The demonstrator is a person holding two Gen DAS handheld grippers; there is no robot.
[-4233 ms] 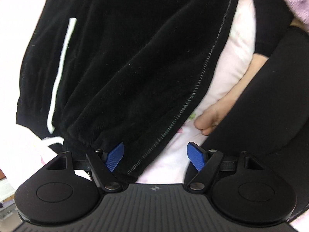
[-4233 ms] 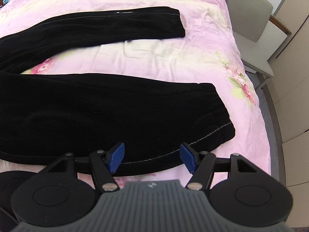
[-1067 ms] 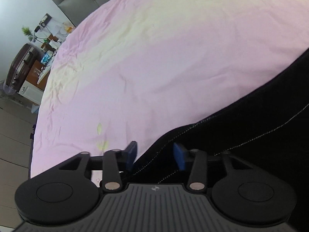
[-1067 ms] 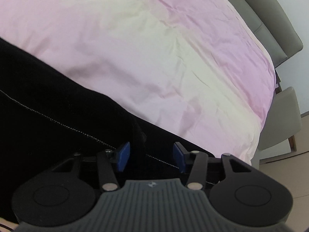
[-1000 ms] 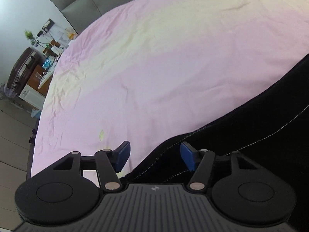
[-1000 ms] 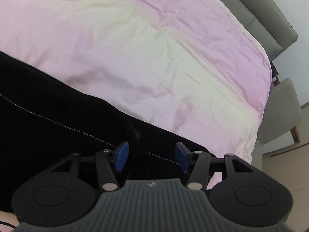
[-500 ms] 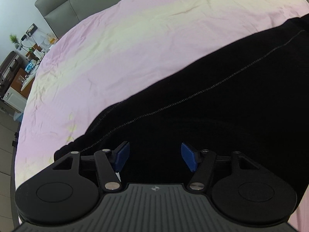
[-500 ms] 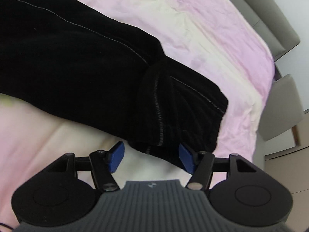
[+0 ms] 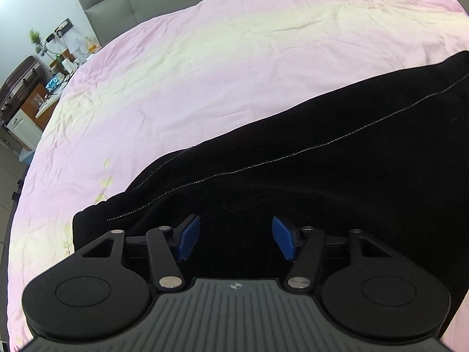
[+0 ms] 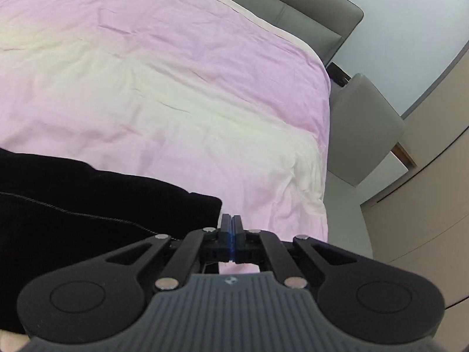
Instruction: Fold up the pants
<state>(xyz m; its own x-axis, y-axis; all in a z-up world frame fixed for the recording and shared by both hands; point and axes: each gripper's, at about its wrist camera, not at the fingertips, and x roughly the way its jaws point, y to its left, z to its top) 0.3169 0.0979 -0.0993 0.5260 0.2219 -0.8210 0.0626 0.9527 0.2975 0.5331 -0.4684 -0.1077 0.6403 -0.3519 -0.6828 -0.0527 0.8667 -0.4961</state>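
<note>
The black pants lie folded lengthwise on the pink bed sheet, a grey stitched seam running along them. My left gripper is open and empty, its blue pads apart just above the waist end of the pants. In the right wrist view the cuff end of the pants lies at the lower left on the sheet. My right gripper is shut with nothing between its pads, just right of the cuff corner and over bare sheet.
A grey headboard runs along the far side of the bed. A bedside table with small items and a plant stands far left. A grey chair and beige cabinets stand right of the bed's edge.
Both grippers let go of the pants and pulled back. The right gripper then closed empty and moved right, off the cuff. The left gripper stays open over the waist end.
</note>
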